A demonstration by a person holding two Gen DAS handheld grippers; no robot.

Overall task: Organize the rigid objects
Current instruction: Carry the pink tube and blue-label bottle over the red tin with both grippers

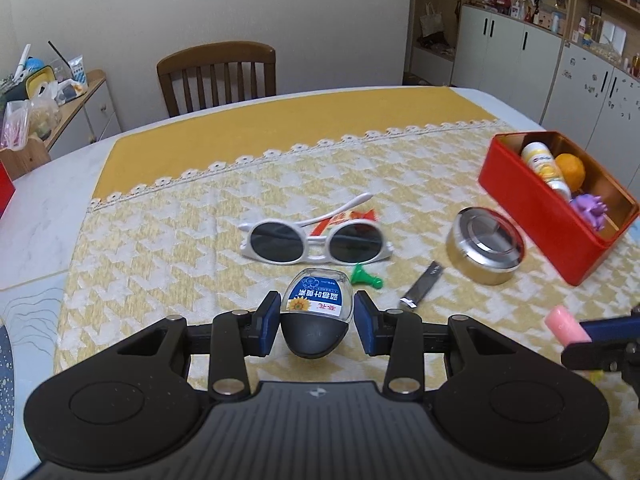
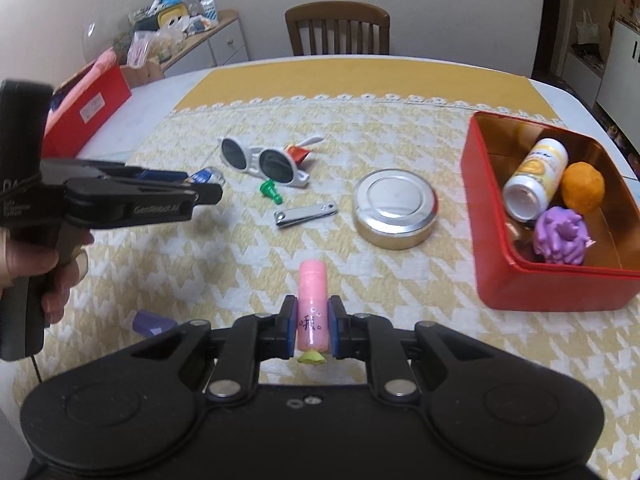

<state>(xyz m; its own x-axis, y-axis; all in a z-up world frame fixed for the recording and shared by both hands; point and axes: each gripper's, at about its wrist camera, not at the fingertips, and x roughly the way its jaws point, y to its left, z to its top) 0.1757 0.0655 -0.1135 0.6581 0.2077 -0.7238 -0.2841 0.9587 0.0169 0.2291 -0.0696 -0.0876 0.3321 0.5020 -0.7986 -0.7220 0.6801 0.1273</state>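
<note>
My left gripper (image 1: 317, 316) is shut on a small clear bottle with a blue label and black cap (image 1: 318, 312), held above the yellow tablecloth. My right gripper (image 2: 313, 326) is shut on a pink tube (image 2: 311, 306) with writing on it. The red tin box (image 2: 488, 240) stands at the right and holds a white-yellow bottle (image 2: 536, 178), an orange (image 2: 582, 188) and a purple toy (image 2: 562, 236). White sunglasses (image 1: 316, 240), a green piece (image 1: 366, 276), a nail clipper (image 2: 306, 214) and a round metal tin (image 2: 394, 208) lie on the cloth.
The left gripper (image 2: 208, 188) shows from the side in the right wrist view with the hand holding it. A purple item (image 2: 154, 322) lies near the front. A red box (image 2: 92, 112) sits at the table's left edge. A wooden chair (image 1: 218, 76) stands behind the table.
</note>
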